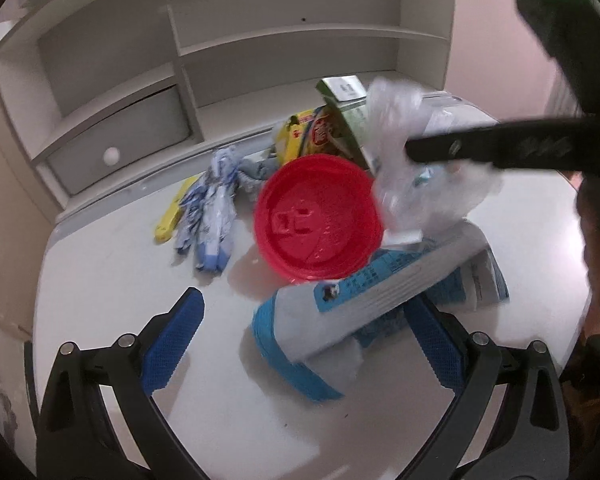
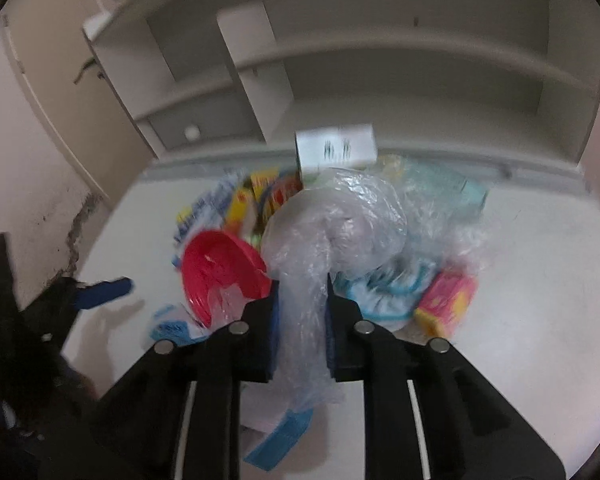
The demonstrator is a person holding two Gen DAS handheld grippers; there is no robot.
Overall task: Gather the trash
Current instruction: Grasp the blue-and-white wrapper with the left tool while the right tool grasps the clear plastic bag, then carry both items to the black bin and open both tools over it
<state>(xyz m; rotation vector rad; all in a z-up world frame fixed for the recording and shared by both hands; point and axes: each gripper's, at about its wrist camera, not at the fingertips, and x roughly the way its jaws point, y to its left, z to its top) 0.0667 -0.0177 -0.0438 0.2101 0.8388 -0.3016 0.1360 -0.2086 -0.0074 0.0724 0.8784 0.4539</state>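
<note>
The right gripper (image 2: 300,312) has its fingers (image 2: 266,320) drawn nearly together, pinching a twisted neck of clear plastic bag (image 2: 332,232). The bag balloons out beyond the fingertips over the trash pile on the white tabletop (image 2: 540,280).

The left gripper (image 1: 304,332) has its blue-padded fingers (image 1: 172,340) spread wide and grips nothing. A blue and white wrapper (image 1: 340,320) lies between them, over the base of the right-hand finger; whether it touches the pad cannot be told.

Landmark: a red bowl (image 1: 318,218), tipped on edge in the middle of the pile. The bag sits just right of the bowl, touching its rim. The blue and white wrapper lies in front of the bowl, nearer the left camera. A crumpled blue and white packet (image 1: 212,208) lies left of it, with a yellow wrapper (image 1: 172,216) beside that. Behind the bowl are yellow and green snack packs (image 1: 320,128) and a white box (image 2: 336,148). A pink and yellow packet (image 2: 444,304) lies well right of the bowl, beyond the bag.

Both views are motion-blurred, so print on the packaging is unreadable. The bag hides most of what lies behind it. From the left camera the right gripper shows only as a dark bar (image 1: 500,148) across the bag.

Both grippers point steeply down at the tabletop, toward white shelves (image 1: 220,60) behind.
</note>
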